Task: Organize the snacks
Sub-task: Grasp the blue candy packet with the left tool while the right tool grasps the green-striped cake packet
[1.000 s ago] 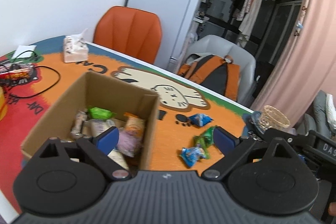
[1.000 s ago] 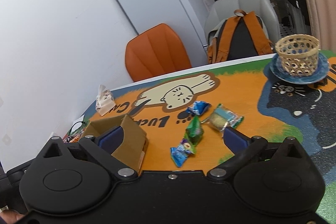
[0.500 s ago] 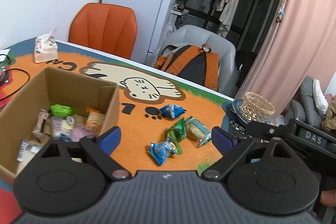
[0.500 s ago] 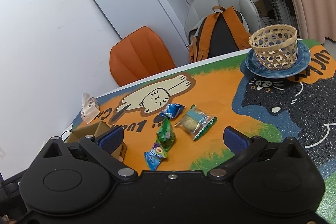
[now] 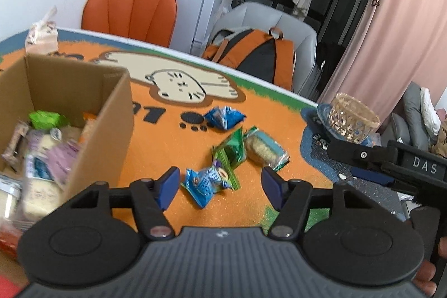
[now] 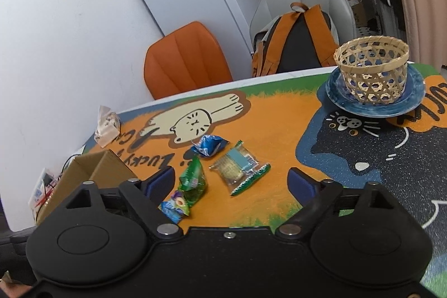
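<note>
The left gripper, spread and empty, hangs just short of the blue snack packet lying diagonally between its fingers beside the cardboard box, nearer than the right gripper (likewise spread, empty).

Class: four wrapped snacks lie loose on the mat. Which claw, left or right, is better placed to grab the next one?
Probably left: the open left claw brackets the blue snack, with the cardboard box beside it. The right claw is open, farther back.
</note>
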The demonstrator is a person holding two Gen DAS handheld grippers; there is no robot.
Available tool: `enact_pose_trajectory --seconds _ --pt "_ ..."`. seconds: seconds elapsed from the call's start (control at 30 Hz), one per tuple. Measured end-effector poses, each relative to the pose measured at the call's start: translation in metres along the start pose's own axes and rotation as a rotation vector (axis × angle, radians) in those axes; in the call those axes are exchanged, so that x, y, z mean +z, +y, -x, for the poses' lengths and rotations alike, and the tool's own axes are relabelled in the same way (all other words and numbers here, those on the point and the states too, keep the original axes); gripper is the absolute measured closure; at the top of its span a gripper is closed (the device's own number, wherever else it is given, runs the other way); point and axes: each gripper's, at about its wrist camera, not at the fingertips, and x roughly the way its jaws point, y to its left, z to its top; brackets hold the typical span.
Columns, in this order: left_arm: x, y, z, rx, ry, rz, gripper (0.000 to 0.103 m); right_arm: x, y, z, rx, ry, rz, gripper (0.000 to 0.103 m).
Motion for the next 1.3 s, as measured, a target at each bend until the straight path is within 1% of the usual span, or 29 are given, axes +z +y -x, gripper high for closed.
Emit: enact_pose_trajectory --seconds 0.2,0.5,0.57,0.67,0.73,0.77,0.9,1.2,1.23,1.27,1.3 --pt "-0.004 0.001 -0.024 -0.002 0.026 0.001 0.043 -0.001 -0.002 -0.022 -0.014 0.049 0.052 0.022" --pt "-0.009 0.010 -0.053 0.019 0.067 0.012 0.043 0.000 0.002 -0.053 -0.020 0.091 0.099 0.023" --pt "-0.010 0.010 -0.056 0.024 0.060 0.005 0.046 0.000 0.003 -0.059 -0.022 0.098 0.112 0.023" --pt "-0.010 0.011 -0.057 0.025 0.054 0.008 0.055 0.002 0.007 -0.068 -0.034 0.108 0.143 0.023" --pt "-0.009 0.014 -0.058 0.020 0.052 0.018 0.059 0.003 0.008 -0.074 -0.038 0.109 0.154 0.023" --pt "-0.009 0.015 -0.059 0.023 0.052 0.019 0.068 0.004 0.009 -0.077 -0.039 0.111 0.158 0.023" --pt "-0.008 0.015 -0.058 0.020 0.050 0.014 0.071 0.008 0.009 -0.090 -0.061 0.120 0.182 0.023" --pt "-0.010 0.016 -0.054 0.009 0.051 0.026 0.073 0.009 0.014 -0.110 -0.082 0.144 0.236 0.023" --pt "-0.010 0.016 -0.054 0.007 0.054 0.025 0.073 0.008 0.015 -0.111 -0.081 0.146 0.242 0.024" --pt "-0.011 0.015 -0.054 0.005 0.054 0.020 0.073 0.006 0.015 -0.114 -0.082 0.155 0.246 0.029" --pt "-0.011 0.016 -0.053 0.004 0.053 0.020 0.074 0.004 0.016 -0.113 -0.094 0.144 0.260 0.033"
